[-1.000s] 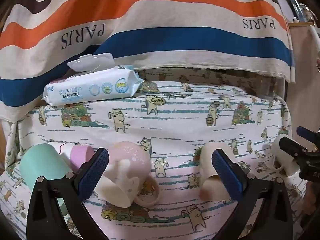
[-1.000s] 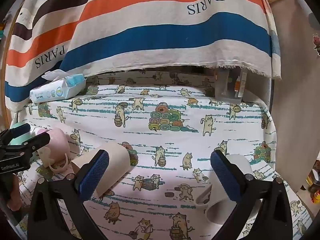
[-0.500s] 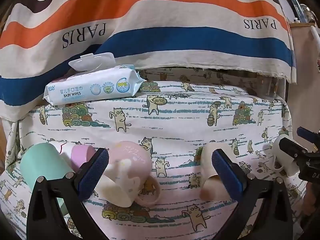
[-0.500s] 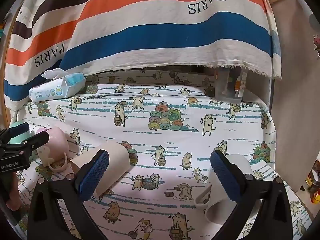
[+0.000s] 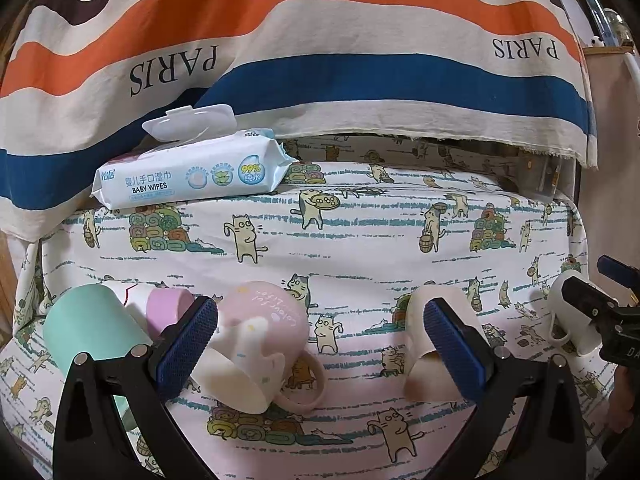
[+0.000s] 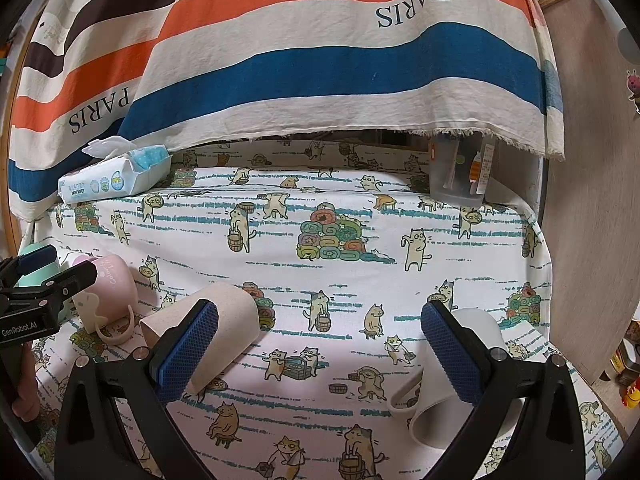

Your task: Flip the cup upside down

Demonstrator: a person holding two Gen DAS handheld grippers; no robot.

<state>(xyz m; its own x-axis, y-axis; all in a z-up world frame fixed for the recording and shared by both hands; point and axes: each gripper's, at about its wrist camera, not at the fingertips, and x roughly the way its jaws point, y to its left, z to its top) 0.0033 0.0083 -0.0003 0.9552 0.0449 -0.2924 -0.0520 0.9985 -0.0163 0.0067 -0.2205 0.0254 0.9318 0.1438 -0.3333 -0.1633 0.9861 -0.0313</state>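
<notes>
Hovering both grippers over the bench (image 6: 360, 208) with the cat-print cloth, nothing held. Left gripper (image 5: 320, 344) is spread wide, empty, with the pink mug (image 5: 260, 344) between its fingers but untouched; it's lying on its side, handle ring toward me, pale mouth down-left. Right gripper (image 6: 320, 348) is also spread and empty, the beige cup (image 6: 216, 328) just at its left finger, on its side with the mouth facing me, and a white mug (image 6: 460, 380) tipped over behind its right finger. A mint cup (image 5: 88, 332) and lilac cup (image 5: 168, 312) sit close left of the pink mug, baby wipes pack (image 5: 192, 172) at the back against the striped drape (image 5: 320, 60). Which cup is the target I can't tell; pink mug looks nearest for the left. My read: these look like light plastic, stiff, smooth-walled, so likely to roll or squirt out of a pinch on soft cloth. I'd grab across the body mid-wall, pads on opposite sides, clear of the handle, and not by the rim, which probably flexes. Moderate squeeze, then rotate mouth-down. Risk: bumping the lilac cup on approach.
</notes>
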